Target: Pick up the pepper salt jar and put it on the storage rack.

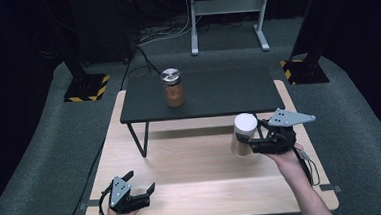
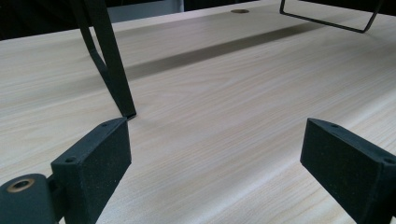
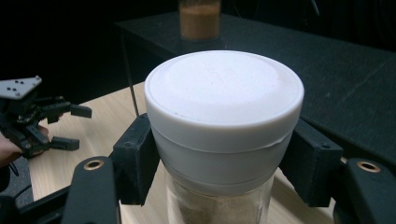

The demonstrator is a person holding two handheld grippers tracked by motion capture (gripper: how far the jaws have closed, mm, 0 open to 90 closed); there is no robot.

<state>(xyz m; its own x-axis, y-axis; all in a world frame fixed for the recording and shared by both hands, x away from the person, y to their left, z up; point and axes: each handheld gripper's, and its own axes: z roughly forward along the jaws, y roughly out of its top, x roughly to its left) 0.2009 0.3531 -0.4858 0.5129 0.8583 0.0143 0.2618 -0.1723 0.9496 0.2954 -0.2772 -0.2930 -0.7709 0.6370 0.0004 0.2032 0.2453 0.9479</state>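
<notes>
My right gripper (image 1: 246, 141) is shut on a clear jar with a white lid (image 1: 243, 133), holding it in the air above the wooden table (image 1: 204, 197), just in front of the black raised shelf (image 1: 212, 93). In the right gripper view both black pads (image 3: 135, 156) press the jar with a white lid (image 3: 224, 116) just under its lid; pale powder shows in the glass. A second jar with a silver lid (image 1: 172, 87) and brown contents stands on the shelf's left part. My left gripper (image 1: 143, 186) rests open near the table's front left corner, nothing between its pads (image 2: 100, 158).
The shelf stands on thin black wire legs (image 1: 141, 138); one leg (image 2: 109, 65) is close ahead of the left gripper. Dark carpet surrounds the table, with a grey metal stand (image 1: 228, 15) and black posts behind it.
</notes>
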